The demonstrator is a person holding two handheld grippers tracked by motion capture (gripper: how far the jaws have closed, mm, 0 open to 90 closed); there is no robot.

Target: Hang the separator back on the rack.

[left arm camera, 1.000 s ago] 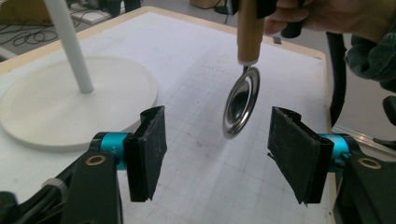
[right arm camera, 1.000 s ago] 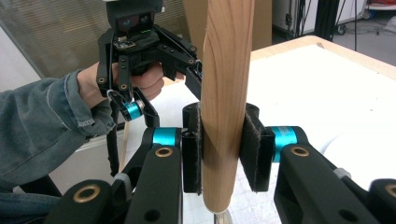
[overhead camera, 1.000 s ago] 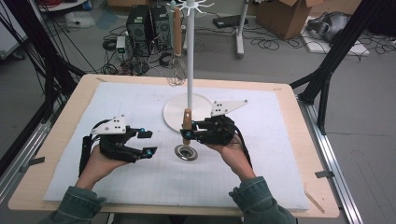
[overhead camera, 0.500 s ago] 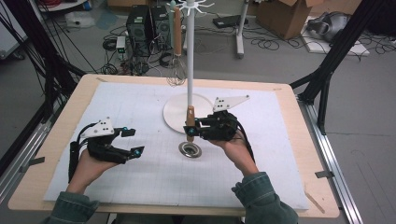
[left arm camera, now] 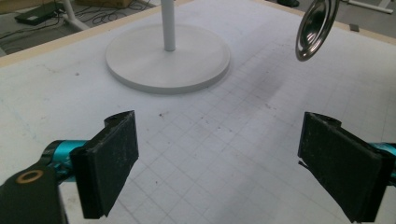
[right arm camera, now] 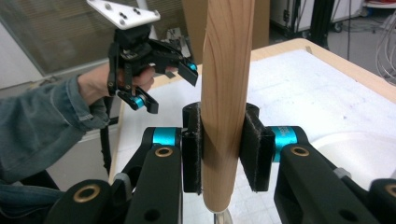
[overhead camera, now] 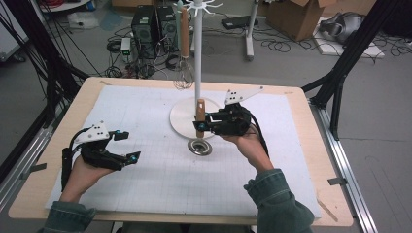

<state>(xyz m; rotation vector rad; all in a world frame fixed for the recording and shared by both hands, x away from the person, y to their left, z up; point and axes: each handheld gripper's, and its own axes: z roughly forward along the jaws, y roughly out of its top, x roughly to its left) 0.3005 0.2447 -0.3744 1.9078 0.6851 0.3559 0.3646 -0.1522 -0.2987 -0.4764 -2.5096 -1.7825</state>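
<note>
A utensil with a wooden handle and a round metal head hangs upright in front of the white stand's round base. My right gripper is shut on the handle, its pads pressed on both sides, and the head hovers just above the mat. My left gripper sits low at the table's left, well apart from the utensil. Its jaws have just been opening and stand open with nothing between them. The left gripper also shows in the right gripper view.
The stand's white pole rises from the base to hooks at the top. A whisk with a wooden handle hangs on it at the back. A white gridded mat covers the wooden table.
My left gripper has drawn away to the left and its jaws have spread wider. My right gripper has lifted the utensil slightly and shifted it toward the stand.
</note>
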